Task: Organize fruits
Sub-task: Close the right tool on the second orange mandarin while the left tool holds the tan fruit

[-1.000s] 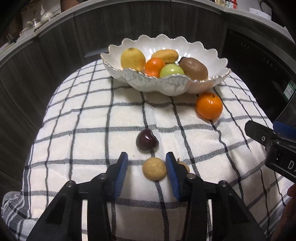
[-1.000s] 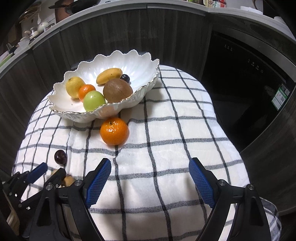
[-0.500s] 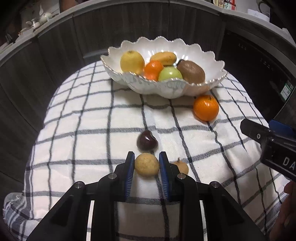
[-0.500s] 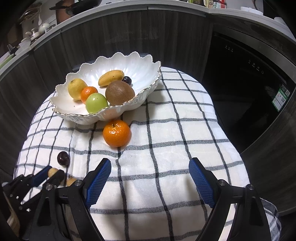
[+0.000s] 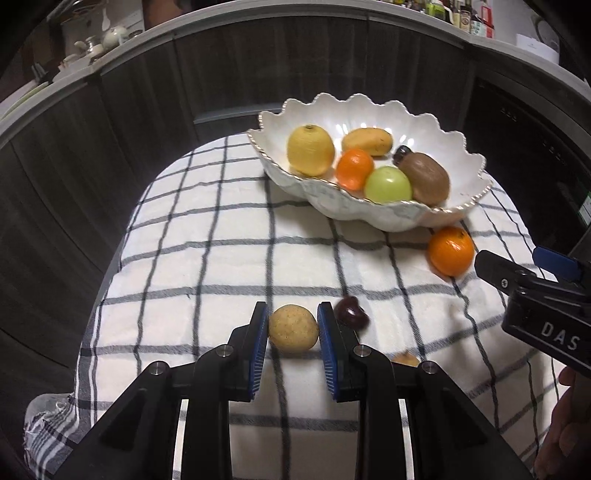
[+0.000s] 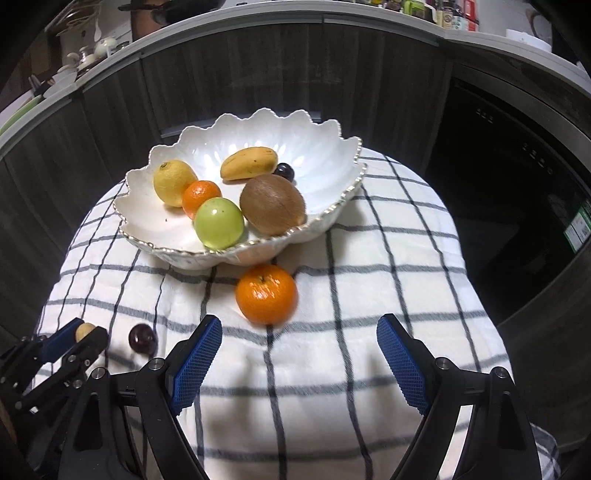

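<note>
fruits: tan ball (image 5: 293, 328) clamped in left gripper (image 5: 293, 334); orange (image 6: 266, 294), plum (image 6: 143, 338) loose on checked cloth (image 6: 369, 295)
writing: "DAS" on right gripper body, left view
bowl (image 6: 332, 162): lemon (image 6: 173, 182), mango (image 6: 249, 163), small orange (image 6: 200, 196), green apple (image 6: 219, 222), kiwi (image 6: 272, 209), dark grape (image 6: 284, 171)
right gripper (image 6: 299, 363): spread wide, empty, near orange

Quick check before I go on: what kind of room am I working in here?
Most likely a home kitchen. Dark wood-grain cabinets curve behind the work surface under a pale countertop carrying bottles and a teapot, and a black built-in appliance, maybe a dishwasher, sits at the right.
</note>
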### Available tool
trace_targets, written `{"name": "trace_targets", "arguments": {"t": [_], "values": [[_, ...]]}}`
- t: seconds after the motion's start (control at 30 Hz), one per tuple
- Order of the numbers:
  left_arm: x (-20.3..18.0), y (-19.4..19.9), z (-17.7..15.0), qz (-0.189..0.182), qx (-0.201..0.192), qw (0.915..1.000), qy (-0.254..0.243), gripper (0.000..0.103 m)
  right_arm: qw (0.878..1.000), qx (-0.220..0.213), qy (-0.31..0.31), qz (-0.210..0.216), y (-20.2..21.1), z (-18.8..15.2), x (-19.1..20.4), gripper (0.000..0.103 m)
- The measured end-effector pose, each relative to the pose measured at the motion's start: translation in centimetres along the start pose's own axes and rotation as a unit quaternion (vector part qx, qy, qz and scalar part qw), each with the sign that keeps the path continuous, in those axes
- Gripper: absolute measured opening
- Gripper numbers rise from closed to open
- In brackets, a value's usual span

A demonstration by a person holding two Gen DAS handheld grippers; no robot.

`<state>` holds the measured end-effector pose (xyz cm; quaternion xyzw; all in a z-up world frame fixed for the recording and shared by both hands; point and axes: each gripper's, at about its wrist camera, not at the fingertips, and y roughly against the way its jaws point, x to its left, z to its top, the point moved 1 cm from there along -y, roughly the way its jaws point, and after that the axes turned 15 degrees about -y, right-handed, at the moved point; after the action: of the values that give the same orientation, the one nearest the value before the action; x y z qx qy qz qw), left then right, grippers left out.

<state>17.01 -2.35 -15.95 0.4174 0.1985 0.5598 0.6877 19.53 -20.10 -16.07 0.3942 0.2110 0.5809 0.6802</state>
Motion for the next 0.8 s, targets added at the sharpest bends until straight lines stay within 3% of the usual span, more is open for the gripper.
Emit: {"name": "trace_targets", "arguments": {"t": [0.23,0.37,0.53,0.6,0.8], "values": [[1.1,-0.9,0.4,0.012,0.005,0.9999,0.01,0.027,1.0,0.016,0.008,0.003,-2.9,0.5,1.1,0.084],[1.3,-1.4,0.3,0.014,0.01,0.9998,0.012,0.027,1.0,0.024,0.013,0.005,-4.2,0.4,1.5,0.068],[1.5,-1.9,0.1,0.013,0.013,0.9997,0.014,0.027,0.999,0.033,0.017,0.005,-5.5,0.3,1.7,0.058],[1.6,-1.9,0.1,0.012,0.014,0.9997,0.015,0.027,0.999,0.036,0.021,0.011,-5.8,0.2,1.9,0.05],[1.7,-1.9,0.1,0.011,0.013,0.9997,0.017,0.027,0.999,0.033,0.028,0.009,-5.4,-0.2,2.0,0.049]]}}
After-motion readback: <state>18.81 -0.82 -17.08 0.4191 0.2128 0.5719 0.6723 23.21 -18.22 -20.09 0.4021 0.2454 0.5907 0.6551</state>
